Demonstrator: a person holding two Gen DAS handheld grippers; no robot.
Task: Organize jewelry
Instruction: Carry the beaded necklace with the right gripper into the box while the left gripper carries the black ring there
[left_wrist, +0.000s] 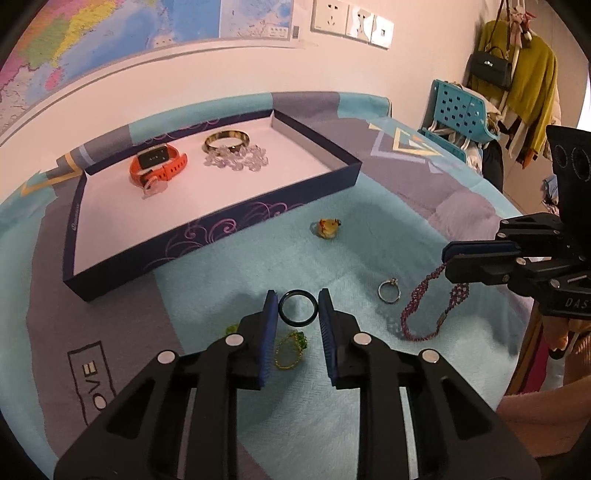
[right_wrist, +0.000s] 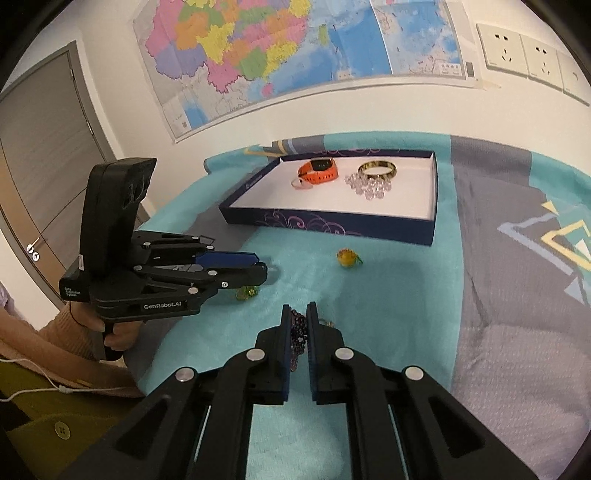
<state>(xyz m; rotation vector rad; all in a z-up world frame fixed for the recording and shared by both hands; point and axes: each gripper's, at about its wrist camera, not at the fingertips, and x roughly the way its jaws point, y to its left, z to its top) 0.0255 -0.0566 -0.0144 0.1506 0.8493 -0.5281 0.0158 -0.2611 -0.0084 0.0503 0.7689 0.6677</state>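
The big tray (left_wrist: 218, 236) waits at 11 o'clock for the jewelry. My right gripper (right_wrist: 297, 332) pinches the purple bead bracelet (left_wrist: 421, 306) to lift it. My left gripper (left_wrist: 297, 314) squeezes the small dark ring (left_wrist: 298, 307)

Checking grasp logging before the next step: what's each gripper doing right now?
Left gripper: fingers closed on the dark ring.
Right gripper: fingers shut on the purple beaded bracelet, most of it hanging to the cloth.

Bright, even light; sharp; fisheye-bent, dark-cornered edges.
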